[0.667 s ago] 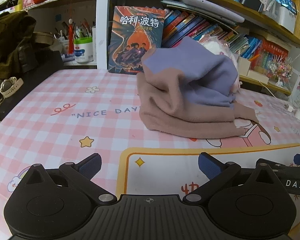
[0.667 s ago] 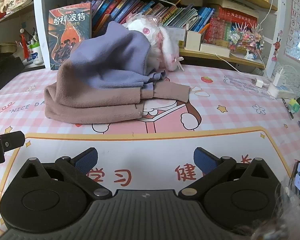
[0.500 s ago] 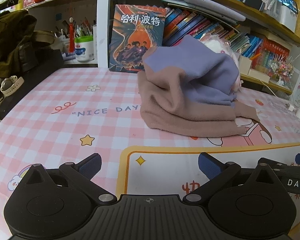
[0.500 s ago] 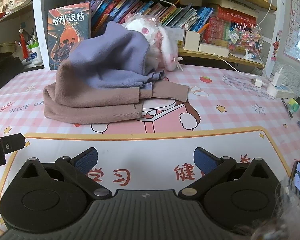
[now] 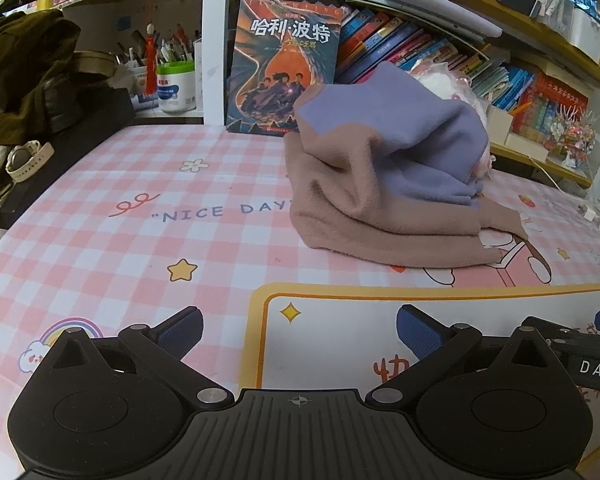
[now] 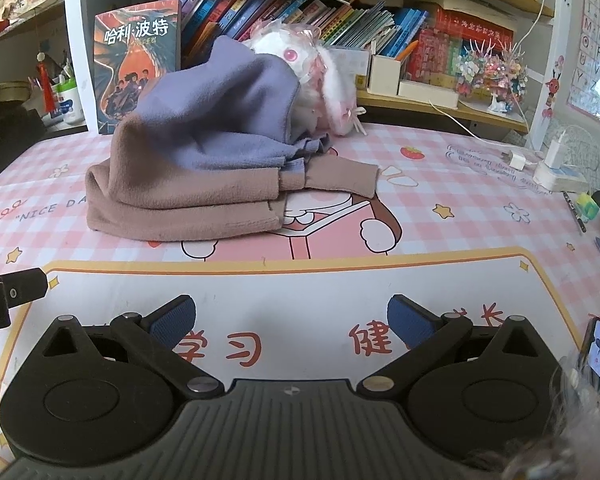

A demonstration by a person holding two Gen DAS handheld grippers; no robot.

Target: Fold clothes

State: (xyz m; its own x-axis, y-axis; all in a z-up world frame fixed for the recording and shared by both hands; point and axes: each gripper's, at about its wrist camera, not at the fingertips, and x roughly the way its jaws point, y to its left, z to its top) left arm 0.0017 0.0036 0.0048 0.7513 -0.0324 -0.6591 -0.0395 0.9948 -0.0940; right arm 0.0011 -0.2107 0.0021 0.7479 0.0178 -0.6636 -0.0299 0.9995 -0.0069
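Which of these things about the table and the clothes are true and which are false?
1. The left hand-held gripper is squeezing the brown and purple garment. False: it is open with nothing between its fingers, short of the cloth.
2. The garment sits in a bunched heap on the pink checked table cover. True.
3. A white plush toy sits behind the garment. True.
4. The right hand-held gripper is shut. False: it is wide open.
5. A book with a dragon cover stands upright behind the table. True.
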